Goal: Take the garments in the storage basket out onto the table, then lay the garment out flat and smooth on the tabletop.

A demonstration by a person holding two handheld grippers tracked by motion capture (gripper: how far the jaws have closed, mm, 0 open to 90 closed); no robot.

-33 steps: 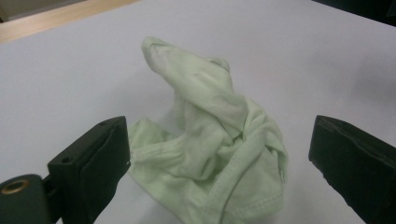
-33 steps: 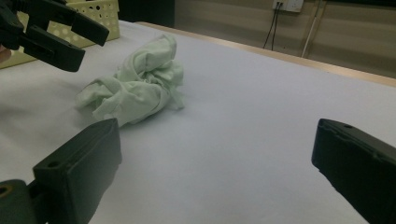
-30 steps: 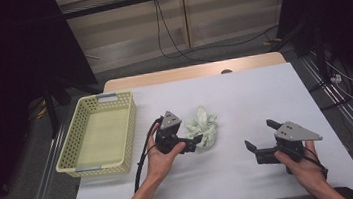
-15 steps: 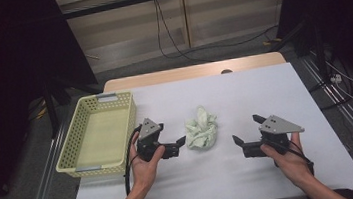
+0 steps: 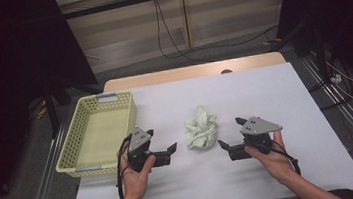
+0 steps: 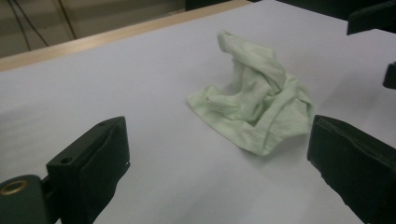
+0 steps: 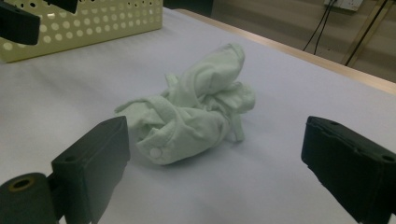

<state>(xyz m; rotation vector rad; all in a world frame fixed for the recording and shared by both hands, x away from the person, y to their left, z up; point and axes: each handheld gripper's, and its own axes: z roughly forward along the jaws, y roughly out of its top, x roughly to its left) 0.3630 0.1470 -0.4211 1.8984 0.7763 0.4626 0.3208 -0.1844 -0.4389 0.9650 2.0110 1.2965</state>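
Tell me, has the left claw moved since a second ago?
Yes. The left claw was at the crumpled pale green garment; it has drawn back toward the yellow basket, open, with bare table between it and the garment.

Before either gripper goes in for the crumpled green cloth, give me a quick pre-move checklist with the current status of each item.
1. Left gripper jaws open, nothing between them: ok.
2. Right gripper jaws open and empty: ok.
3. Green cloth lies free on the table, apart from both grippers: ok.
4. Both grippers face the cloth from opposite sides: ok.
5. Yellow basket stands clear beside the left gripper, inside bare: ok.
6. Best edge of the cloth to grip: cannot tell, it is bunched.
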